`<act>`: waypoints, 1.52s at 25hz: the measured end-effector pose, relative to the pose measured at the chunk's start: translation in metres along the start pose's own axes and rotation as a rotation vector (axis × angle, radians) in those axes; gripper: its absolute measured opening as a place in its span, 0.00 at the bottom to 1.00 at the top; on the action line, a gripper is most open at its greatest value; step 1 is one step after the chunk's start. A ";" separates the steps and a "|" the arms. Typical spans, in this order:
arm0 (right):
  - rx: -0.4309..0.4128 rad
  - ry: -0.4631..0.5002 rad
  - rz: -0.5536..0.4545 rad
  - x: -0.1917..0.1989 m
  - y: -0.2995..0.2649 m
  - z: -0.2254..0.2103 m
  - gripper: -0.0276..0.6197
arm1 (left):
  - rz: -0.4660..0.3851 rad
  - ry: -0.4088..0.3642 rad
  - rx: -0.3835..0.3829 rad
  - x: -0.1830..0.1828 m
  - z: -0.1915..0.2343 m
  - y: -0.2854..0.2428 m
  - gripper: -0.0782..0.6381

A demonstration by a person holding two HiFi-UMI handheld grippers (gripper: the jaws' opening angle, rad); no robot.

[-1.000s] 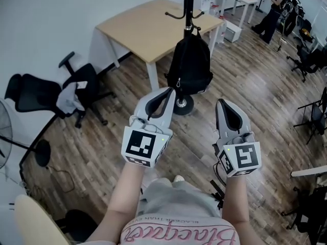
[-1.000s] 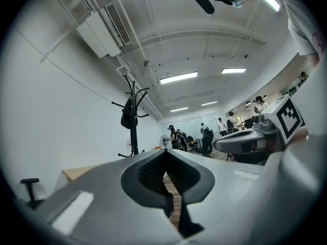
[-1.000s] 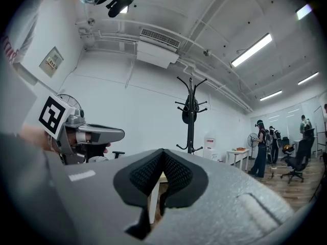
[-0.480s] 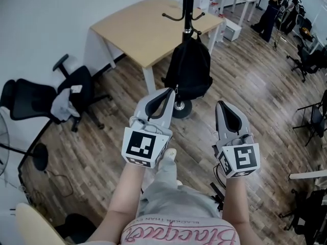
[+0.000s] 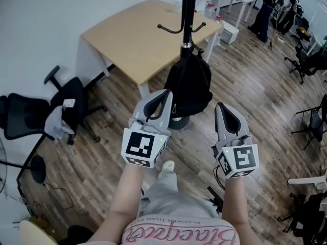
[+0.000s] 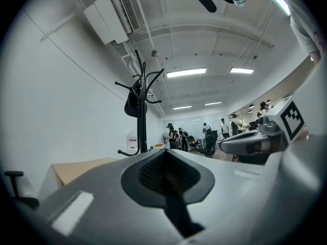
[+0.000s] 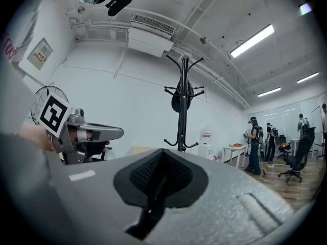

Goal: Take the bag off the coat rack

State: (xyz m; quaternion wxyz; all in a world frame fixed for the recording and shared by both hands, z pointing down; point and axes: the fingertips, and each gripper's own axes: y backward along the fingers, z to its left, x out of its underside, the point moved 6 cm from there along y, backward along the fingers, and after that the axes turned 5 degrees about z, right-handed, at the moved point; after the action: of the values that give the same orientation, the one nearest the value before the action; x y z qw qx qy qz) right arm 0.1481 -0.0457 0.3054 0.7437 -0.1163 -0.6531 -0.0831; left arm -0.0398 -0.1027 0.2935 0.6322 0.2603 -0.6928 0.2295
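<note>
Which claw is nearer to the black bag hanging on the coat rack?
Left, judging by the head view. The left claw, shut, sits at the lower left edge of the bag; the right claw, shut, is farther off to its lower right. Neither touches it.

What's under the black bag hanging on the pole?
Part of the round base sits under the black bag, on the wooden floor. The bag covers the lower part of the pole, so you can't see where it joins the base.

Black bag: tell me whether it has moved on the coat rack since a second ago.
No. The black bag hangs at the same spot against the coat rack pole.
</note>
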 end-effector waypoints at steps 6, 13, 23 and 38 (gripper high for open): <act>0.043 -0.007 0.020 -0.002 -0.044 -0.022 0.05 | -0.014 0.028 0.012 0.004 0.035 -0.043 0.13; 0.062 -0.026 0.020 -0.005 -0.092 -0.041 0.09 | 0.006 0.015 0.043 0.008 0.064 -0.087 0.14; 0.022 -0.094 0.006 0.004 -0.143 -0.061 0.44 | -0.001 0.055 0.080 0.021 0.091 -0.134 0.36; -0.037 -0.172 0.173 0.067 -0.177 -0.093 0.65 | 0.150 0.140 0.082 0.072 0.083 -0.169 0.60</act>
State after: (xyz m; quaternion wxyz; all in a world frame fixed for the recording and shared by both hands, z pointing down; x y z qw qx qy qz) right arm 0.1970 -0.2399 0.3717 0.6872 -0.1926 -0.7002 -0.0203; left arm 0.0031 -0.2897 0.3554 0.6487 0.2169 -0.6546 0.3220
